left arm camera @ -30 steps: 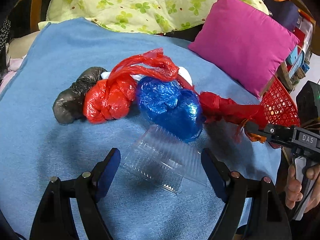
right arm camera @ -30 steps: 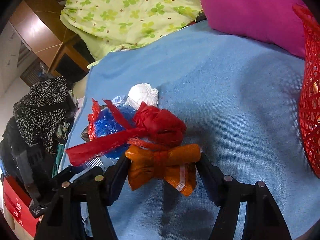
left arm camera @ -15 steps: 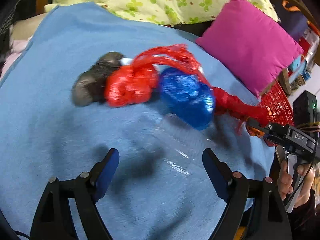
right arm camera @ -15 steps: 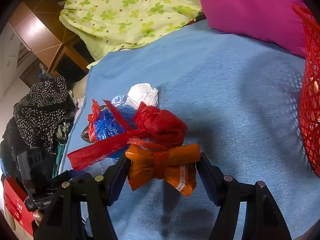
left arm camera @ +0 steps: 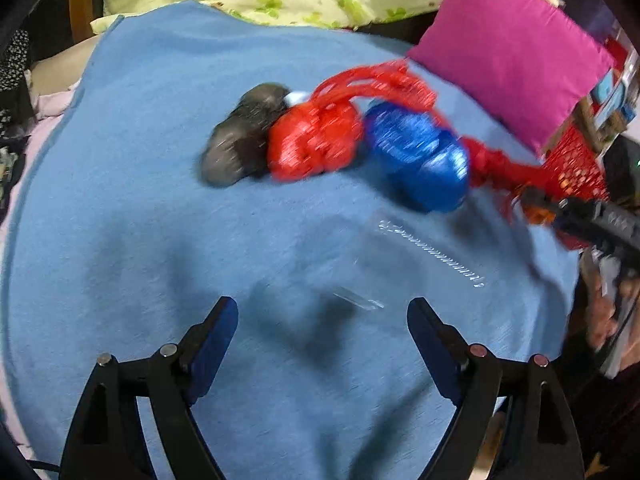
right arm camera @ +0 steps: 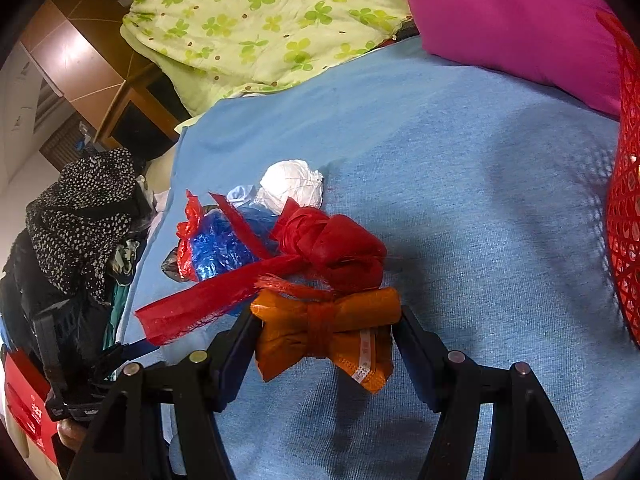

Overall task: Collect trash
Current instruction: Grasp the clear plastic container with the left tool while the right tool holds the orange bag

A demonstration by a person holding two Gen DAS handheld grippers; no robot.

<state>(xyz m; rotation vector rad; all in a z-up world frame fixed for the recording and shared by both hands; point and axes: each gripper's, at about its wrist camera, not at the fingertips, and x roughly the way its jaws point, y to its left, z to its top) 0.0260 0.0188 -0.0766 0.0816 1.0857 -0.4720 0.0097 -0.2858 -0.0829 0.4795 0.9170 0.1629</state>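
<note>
The right hand-held gripper (right arm camera: 326,326) clamps an orange bundle (right arm camera: 324,330). The left hand-held gripper (left arm camera: 322,318), empty, is opening; a clear tray (left arm camera: 404,256) lies just ahead.

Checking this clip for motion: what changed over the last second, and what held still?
The left gripper swung left off the clear plastic container, which was between its fingers and now lies ahead to the right; its jaws are opening, nothing between them. The right gripper stayed clamped on the orange bundle; the trash pile is unmoved.
</note>
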